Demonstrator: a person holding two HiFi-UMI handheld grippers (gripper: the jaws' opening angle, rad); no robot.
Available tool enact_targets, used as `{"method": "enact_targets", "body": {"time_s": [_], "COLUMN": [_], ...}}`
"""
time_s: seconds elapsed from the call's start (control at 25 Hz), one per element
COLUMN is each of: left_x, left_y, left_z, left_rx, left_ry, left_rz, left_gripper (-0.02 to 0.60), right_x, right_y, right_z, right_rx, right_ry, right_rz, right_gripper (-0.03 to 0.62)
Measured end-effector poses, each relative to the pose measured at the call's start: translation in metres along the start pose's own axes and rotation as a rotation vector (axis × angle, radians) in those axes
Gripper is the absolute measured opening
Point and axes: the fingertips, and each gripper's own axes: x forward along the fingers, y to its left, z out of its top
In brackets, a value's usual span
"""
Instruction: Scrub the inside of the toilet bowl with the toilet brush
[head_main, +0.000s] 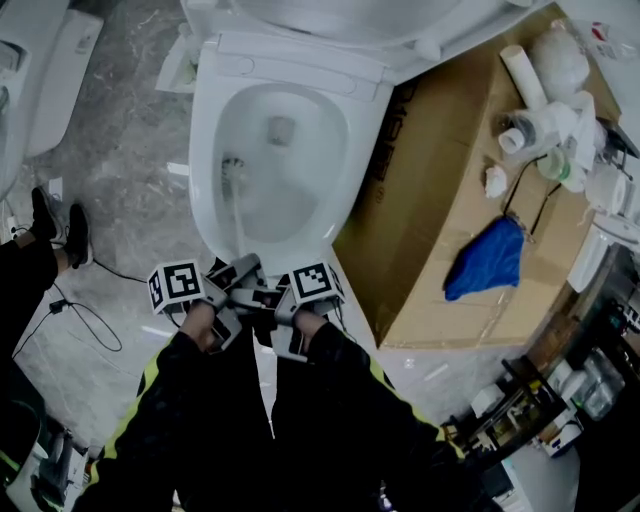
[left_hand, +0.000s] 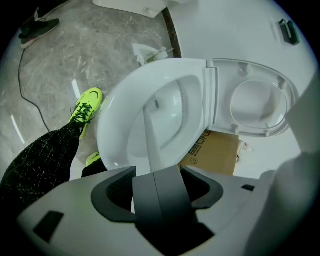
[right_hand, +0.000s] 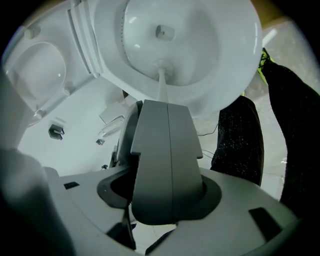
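The toilet bowl (head_main: 203, 140) stands open, its lid (head_main: 350, 20) tipped up at its far end. The toilet brush (head_main: 234, 215) is inside it: the head rests low on the bowl's left inner wall, short of the drain hole, and the white handle slants back over the bowl's near rim. Just outside that near rim the two grippers meet side by side, their marker cubes facing up. The left gripper (head_main: 240, 270) has its jaws pressed together on the near end of the handle. In the left gripper view the handle (left_hand: 150, 135) comes out from under the closed tips (left_hand: 155, 172) and runs into the bowl (left_hand: 107, 135). The right gripper (head_main: 262, 292) is likewise clamped shut on the handle. In the right gripper view the thin handle (right_hand: 161, 82) leaves the tips (right_hand: 165, 105) in line with the seam between the jaws and reaches the bristles low in the bowl (right_hand: 235, 75). A cardboard box (head_main: 440, 170) lies against the bowl's right side, with a blue cloth (head_main: 487, 260) on top of it. Left of the bowl a pair of black shoes (head_main: 50, 225) sits on the marbled floor (head_main: 120, 130).
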Motion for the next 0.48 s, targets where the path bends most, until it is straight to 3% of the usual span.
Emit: {"method": "enact_targets", "body": {"time_s": [0.48], "left_x": [0.015], "left_y": [-0.02], "left_z": [0.044], "left_rx": [0.105], "left_ry": [-0.014], "left_rz": [-0.049], "left_gripper": [0.267], "right_x": [0.01], "right_y": [0.023], "right_z": [0.04], "right_rx": [-0.08], "right_ry": [-0.024], "right_rz": [0.038], "right_gripper": [0.229]}}
